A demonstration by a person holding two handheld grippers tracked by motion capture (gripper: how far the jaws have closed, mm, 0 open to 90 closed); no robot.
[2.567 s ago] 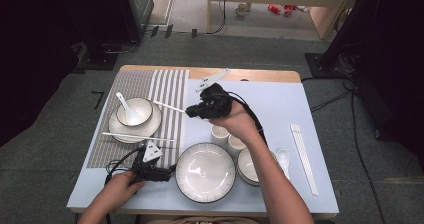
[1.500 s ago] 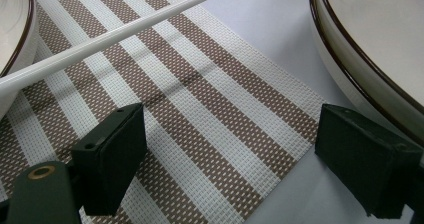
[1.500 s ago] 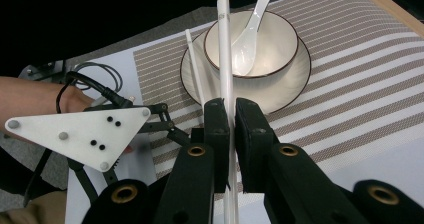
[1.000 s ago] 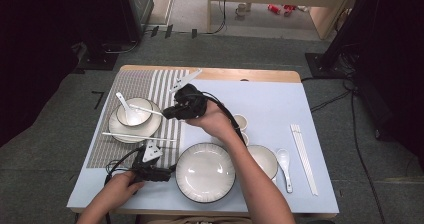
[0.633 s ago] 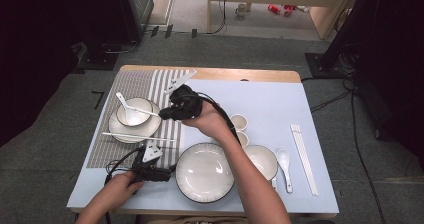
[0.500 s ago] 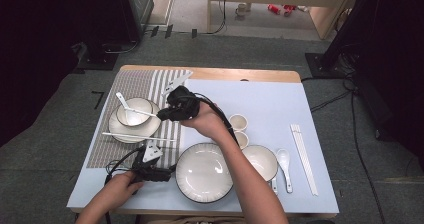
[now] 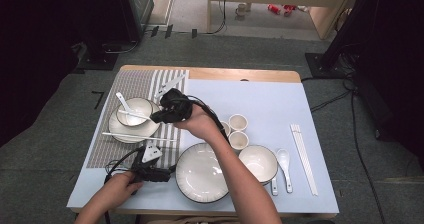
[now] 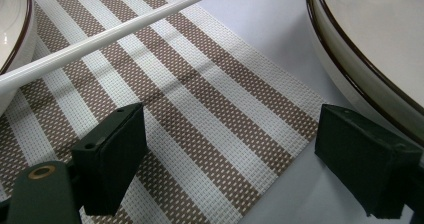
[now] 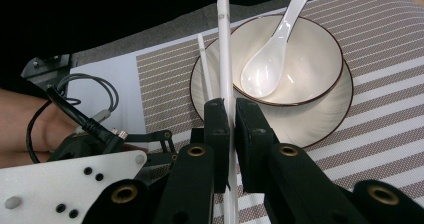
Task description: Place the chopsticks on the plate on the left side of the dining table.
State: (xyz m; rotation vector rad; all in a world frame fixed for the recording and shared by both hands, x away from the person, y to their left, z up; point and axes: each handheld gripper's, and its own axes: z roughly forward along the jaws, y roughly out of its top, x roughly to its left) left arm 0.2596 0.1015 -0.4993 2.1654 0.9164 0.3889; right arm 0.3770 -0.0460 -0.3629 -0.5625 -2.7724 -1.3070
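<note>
My right gripper is shut on a white chopstick, which reaches out over the near rim of a white bowl. That bowl holds a white spoon and stands on a plate on the striped mat. A second chopstick lies across the plate's near edge. My left gripper rests open near the table's front edge, its jaws over the mat's corner with nothing between them.
A large plate sits just right of the left gripper. Further right are a bowl, a spoon, two small cups and a pair of chopsticks. A blue cloth covers the table.
My right gripper has carried the chopstick leftward from above the cups and lowered it toward the bowl on the mat. The left gripper has stayed put.
</note>
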